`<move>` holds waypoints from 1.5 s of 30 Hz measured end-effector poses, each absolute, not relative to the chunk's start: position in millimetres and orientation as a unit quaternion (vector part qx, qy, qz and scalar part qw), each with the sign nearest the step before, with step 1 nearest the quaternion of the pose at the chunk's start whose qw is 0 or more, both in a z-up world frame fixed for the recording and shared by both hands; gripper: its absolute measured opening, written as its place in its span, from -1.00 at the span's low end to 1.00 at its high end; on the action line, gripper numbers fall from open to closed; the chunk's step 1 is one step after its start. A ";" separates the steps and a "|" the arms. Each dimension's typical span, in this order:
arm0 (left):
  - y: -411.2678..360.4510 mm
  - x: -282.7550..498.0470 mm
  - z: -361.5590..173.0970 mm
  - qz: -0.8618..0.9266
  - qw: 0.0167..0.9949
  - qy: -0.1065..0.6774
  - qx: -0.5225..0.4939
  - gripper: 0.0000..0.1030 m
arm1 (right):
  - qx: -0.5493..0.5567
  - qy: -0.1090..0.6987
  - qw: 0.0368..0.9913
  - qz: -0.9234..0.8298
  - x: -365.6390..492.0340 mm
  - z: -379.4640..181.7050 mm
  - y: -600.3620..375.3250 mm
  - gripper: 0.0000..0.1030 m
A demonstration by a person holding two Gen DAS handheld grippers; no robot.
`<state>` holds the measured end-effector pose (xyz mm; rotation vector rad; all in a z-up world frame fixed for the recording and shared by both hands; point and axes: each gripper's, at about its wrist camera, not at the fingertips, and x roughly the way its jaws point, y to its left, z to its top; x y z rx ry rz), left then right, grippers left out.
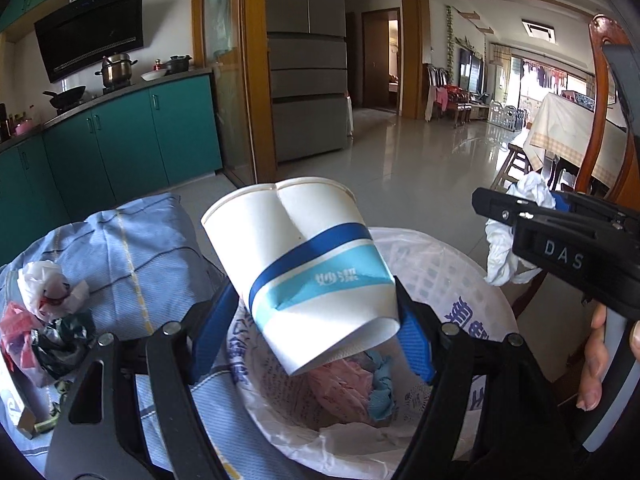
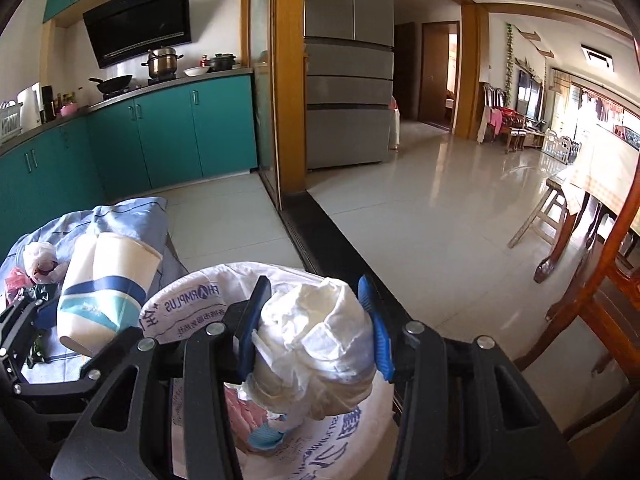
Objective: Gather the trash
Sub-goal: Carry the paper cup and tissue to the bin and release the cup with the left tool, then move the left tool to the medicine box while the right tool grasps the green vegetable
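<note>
I have the left gripper (image 1: pixel 316 312) pinching a dented white paper cup (image 1: pixel 304 264) with a blue band, its blue pads pressed against the cup's sides near the base, rim tilted up toward twelve o'clock. The cup hangs over the mouth of a waste bin (image 1: pixel 460 280) lined with a white printed plastic bag, where pink paper (image 1: pixel 340 392) and a scrap of light blue material (image 1: pixel 380 384) already lie. At three o'clock in the left view I see the right gripper (image 1: pixel 516 208) reaching in from the side, a person's hand (image 1: pixel 596 360) wrapped around its grip. In its own view the right gripper (image 2: pixel 316 328) is clamped on a crumpled wad of white tissue (image 2: pixel 316 344), held just above the bin liner (image 2: pixel 192 304); the cup (image 2: pixel 104 292) shows at nine o'clock, close beside it. The two grippers crowd the same opening, near each other but apart. At nine o'clock in the left view a blue striped cloth (image 1: pixel 132 248) covers a surface carrying more rubbish: a balled white-and-red wrapper (image 1: pixel 48 288) and dark crumpled plastic (image 1: pixel 56 344). At two to three o'clock stands a wooden chair (image 1: pixel 604 120), hard by the right gripper. Farther off, at eleven o'clock, are teal kitchen cabinets (image 1: pixel 120 140), and at twelve a grey refrigerator (image 1: pixel 308 80).
</note>
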<state>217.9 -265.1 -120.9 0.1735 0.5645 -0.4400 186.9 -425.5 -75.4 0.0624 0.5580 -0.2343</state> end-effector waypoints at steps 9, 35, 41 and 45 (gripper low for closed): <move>-271.9 220.1 -127.2 -0.214 0.929 0.285 0.094 0.60 | 0.032 0.281 0.953 -0.111 185.7 -75.9 -426.1 -0.11; -175.6 212.2 -74.7 -0.085 0.962 0.249 0.074 0.71 | 0.046 0.258 0.965 -0.032 199.4 -55.7 -374.7 0.62; -118.0 219.9 -62.1 0.001 0.967 0.239 0.085 0.72 | 0.036 0.260 0.965 0.003 213.5 -52.2 -338.7 0.63; -45.2 231.4 -53.5 0.066 0.961 0.268 0.016 0.74 | 0.022 0.267 0.962 0.041 222.9 -53.9 -303.8 0.66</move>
